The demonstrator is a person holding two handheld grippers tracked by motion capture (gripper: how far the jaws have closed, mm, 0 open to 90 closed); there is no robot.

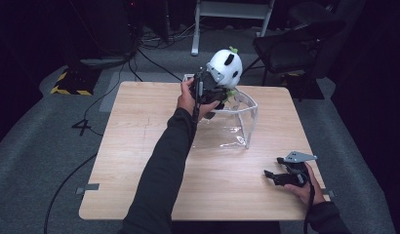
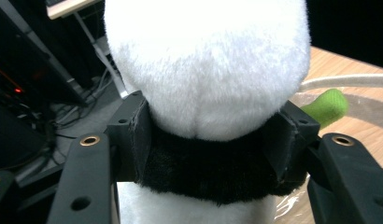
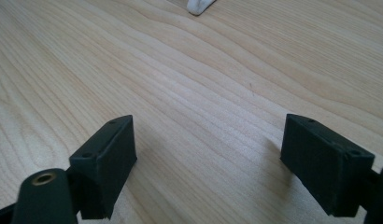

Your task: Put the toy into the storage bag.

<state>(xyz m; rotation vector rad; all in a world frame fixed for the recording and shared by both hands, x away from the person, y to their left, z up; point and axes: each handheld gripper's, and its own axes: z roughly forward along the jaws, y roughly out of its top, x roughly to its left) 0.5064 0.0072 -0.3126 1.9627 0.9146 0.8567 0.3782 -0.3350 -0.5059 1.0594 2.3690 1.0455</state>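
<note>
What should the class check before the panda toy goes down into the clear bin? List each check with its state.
1. Left hand-held gripper around the panda: ok, pads sit on both sides of its black neck band.
2. Grip tight: cannot tell.
3. Panda over the bin: ok, it hangs above the far rim.
4. Bin upright on the table: ok.
5. Right hand-held gripper out of the way: ok, open, low at the table's near right corner.
6. Space inside the bin: cannot tell.

One plush panda point(image 1: 226, 67), one clear plastic bin point(image 1: 247, 122), two tools, left point(image 1: 211, 92) and right point(image 1: 277, 175), one wooden surface point(image 1: 139, 146), one dark chair point(image 1: 295, 48).
</note>
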